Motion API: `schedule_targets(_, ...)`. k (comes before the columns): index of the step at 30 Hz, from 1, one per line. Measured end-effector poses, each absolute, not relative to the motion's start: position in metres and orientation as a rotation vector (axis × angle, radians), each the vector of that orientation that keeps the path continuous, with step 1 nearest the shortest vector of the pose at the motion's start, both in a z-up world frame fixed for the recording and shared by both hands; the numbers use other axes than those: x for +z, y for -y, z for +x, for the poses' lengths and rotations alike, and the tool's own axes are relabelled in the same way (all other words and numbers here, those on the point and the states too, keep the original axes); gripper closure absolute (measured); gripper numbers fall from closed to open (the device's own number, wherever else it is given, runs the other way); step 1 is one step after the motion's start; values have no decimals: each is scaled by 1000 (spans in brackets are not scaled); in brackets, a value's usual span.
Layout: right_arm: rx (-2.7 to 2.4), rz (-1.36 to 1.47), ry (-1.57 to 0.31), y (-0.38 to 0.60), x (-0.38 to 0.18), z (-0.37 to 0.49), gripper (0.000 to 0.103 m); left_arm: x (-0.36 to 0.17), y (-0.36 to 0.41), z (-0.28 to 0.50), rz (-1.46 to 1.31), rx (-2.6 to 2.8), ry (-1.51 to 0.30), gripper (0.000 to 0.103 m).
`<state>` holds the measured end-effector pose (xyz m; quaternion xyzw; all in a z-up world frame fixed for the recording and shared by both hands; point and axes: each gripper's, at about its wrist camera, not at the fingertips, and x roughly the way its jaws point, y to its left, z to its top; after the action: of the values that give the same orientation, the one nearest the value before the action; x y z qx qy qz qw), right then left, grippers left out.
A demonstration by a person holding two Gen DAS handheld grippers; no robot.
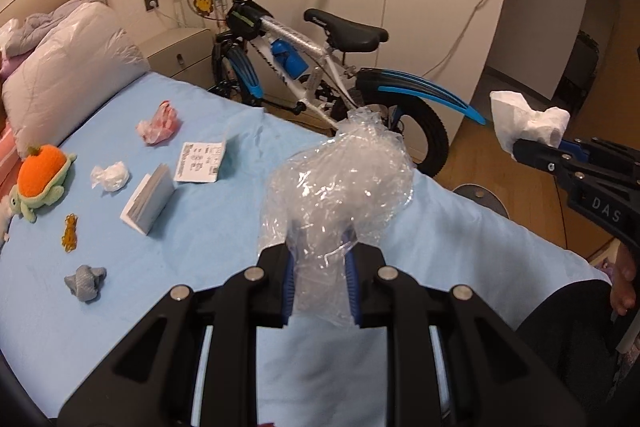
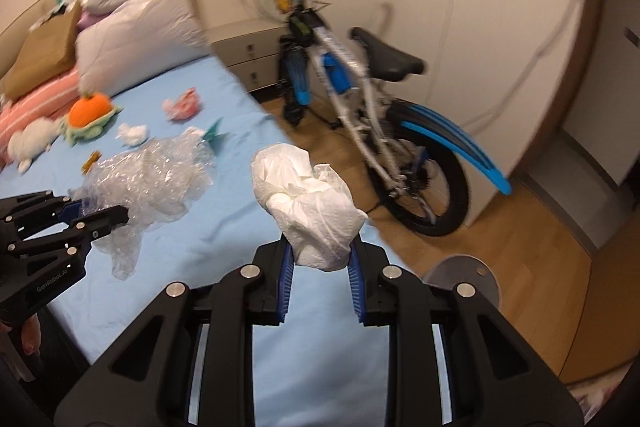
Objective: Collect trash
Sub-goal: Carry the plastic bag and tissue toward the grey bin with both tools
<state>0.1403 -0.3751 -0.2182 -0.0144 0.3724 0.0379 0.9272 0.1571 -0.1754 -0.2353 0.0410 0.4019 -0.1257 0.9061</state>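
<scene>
White capitals "DAS" are showing on the black body of the right gripper (image 1: 536, 157) in the left wrist view. White lettering "GenRobot.AI" is running along the black arm of the left gripper (image 2: 100, 215) in the right wrist view. A white paper slip (image 1: 200, 161) lying on the blue bed sheet (image 1: 200, 247) is carrying black print, too small to read. Lettering on the bicycle saddle (image 1: 347, 29) is staying illegible.

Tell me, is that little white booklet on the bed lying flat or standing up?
Standing. The white booklet is half open on the blue bed sheet, propped on its edges like a small tent.
</scene>
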Motion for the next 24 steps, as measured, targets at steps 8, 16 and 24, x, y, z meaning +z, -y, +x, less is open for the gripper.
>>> schedule_targets(8,-142,74,-745,491,-216,118,81,-234,273,180,173,-434,-817,82)
schedule_targets(16,-303,116,-783,574,-239,108,80,-240,368,199,306,-603,-798,82)
schedule_targets(24,-365,114,-856,623,-270,124,80,-256,442,231,372,-723,-806,82)
